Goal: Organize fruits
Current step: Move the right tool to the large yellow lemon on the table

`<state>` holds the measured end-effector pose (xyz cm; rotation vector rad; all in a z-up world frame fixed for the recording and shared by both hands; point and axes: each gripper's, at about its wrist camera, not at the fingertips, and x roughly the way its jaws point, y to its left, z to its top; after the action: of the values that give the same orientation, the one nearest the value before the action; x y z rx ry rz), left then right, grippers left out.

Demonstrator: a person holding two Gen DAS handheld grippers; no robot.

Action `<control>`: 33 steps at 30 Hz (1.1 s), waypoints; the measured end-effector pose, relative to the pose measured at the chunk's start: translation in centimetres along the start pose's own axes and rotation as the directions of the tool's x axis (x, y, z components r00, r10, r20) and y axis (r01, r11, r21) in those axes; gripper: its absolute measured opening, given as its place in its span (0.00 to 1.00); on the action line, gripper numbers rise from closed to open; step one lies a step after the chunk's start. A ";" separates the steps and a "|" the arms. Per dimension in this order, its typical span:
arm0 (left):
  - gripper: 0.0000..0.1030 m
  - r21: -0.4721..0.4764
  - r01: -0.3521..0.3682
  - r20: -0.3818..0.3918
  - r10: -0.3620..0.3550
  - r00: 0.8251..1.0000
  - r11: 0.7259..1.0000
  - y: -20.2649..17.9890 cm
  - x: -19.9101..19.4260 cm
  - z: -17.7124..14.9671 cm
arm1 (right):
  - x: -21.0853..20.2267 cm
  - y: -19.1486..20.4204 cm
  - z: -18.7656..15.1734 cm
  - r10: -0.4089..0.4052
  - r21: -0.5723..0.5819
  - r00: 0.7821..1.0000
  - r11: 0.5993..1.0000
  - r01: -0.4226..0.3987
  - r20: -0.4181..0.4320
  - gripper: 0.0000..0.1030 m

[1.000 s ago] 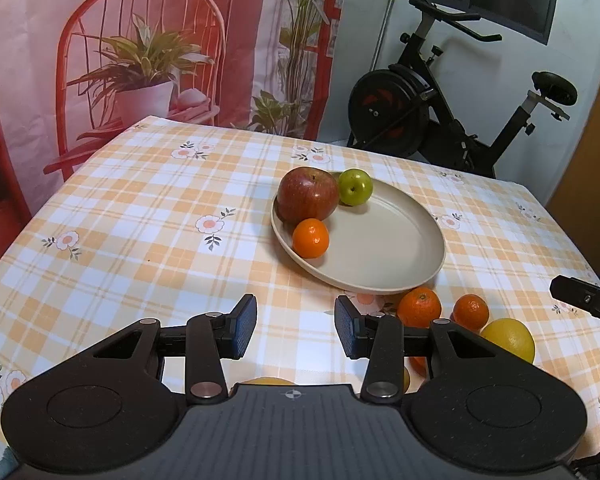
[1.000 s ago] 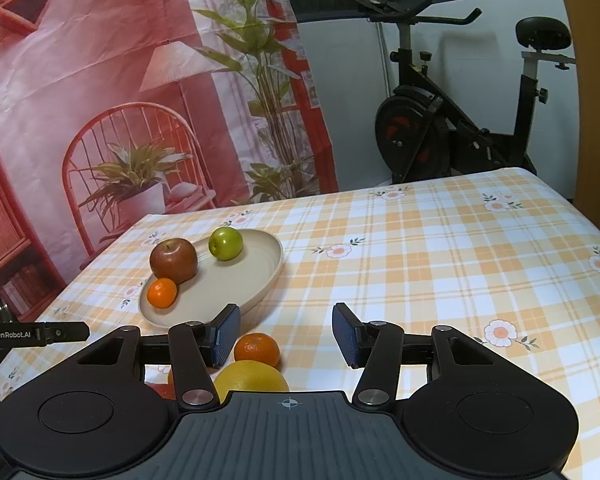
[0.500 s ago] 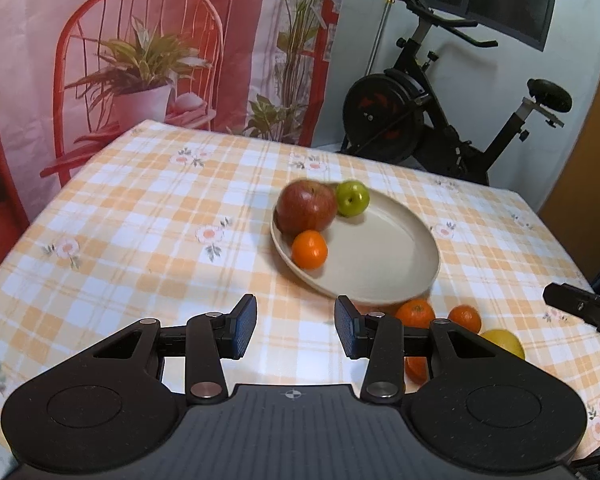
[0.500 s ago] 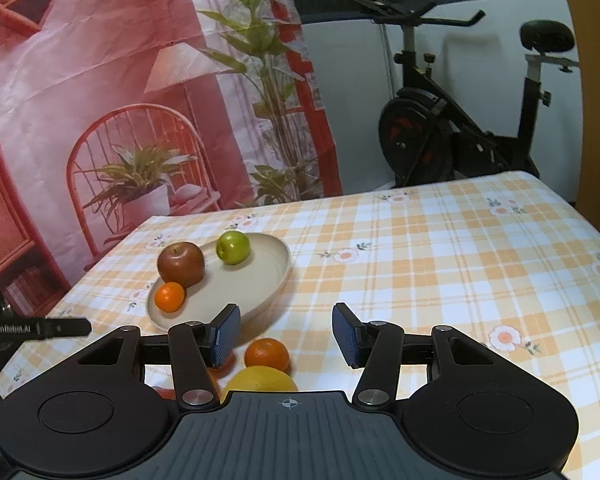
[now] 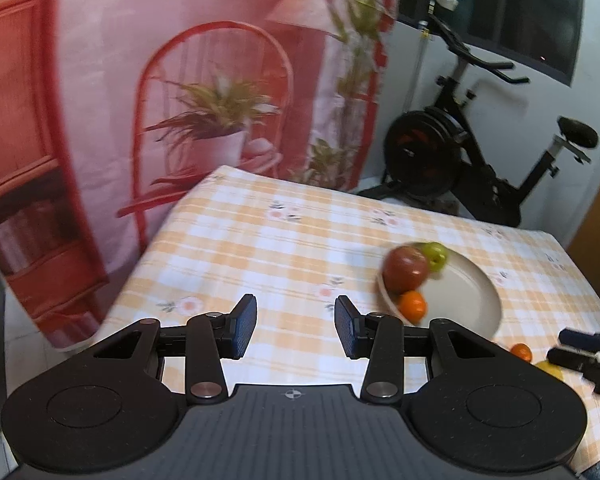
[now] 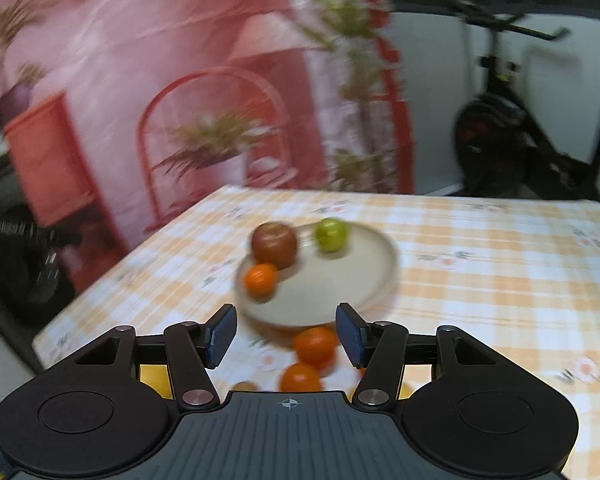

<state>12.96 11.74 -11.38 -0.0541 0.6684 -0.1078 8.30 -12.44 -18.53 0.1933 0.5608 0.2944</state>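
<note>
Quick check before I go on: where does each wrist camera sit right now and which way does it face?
Left wrist: behind the left gripper, open and empty, facing over the table's left part; plate to the right.
Right wrist: behind the right gripper, jaws opening, nothing gripped, facing the plate; loose oranges near.
Shared: plate, red apple, exercise bike.

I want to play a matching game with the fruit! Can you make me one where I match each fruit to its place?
Things:
1. round dark red apple
2. small round green apple
3. small orange mandarin beside the red apple
4. orange mandarin between the tool's fingers

Places:
A. on the checked tablecloth, in front of the plate
B. front left of the beige plate
C. back of the plate, right side
D. back of the plate, left side

Pairs: 1-D, 2-C, 3-B, 4-A
</note>
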 end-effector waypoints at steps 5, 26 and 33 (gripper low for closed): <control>0.44 -0.012 0.050 -0.038 -0.051 0.998 0.999 0.5 0.6 -1.7 | 2.7 3.5 0.1 0.045 -0.104 0.994 0.993 -0.056 -0.100 0.54; 0.43 -0.100 0.265 -0.166 -0.279 0.946 0.959 -1.0 4.8 -6.5 | 7.1 11.2 -1.6 0.173 -0.260 0.918 0.926 -0.275 -0.357 0.53; 0.43 -0.181 0.333 -0.225 -0.369 0.902 0.925 -1.3 6.3 -6.6 | 8.2 11.5 -2.0 0.173 -0.263 0.904 0.920 -0.290 -0.390 0.53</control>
<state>13.68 9.59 -20.38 -0.3003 0.9199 -0.4240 11.27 1.25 -21.29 -0.1106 0.8478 0.6595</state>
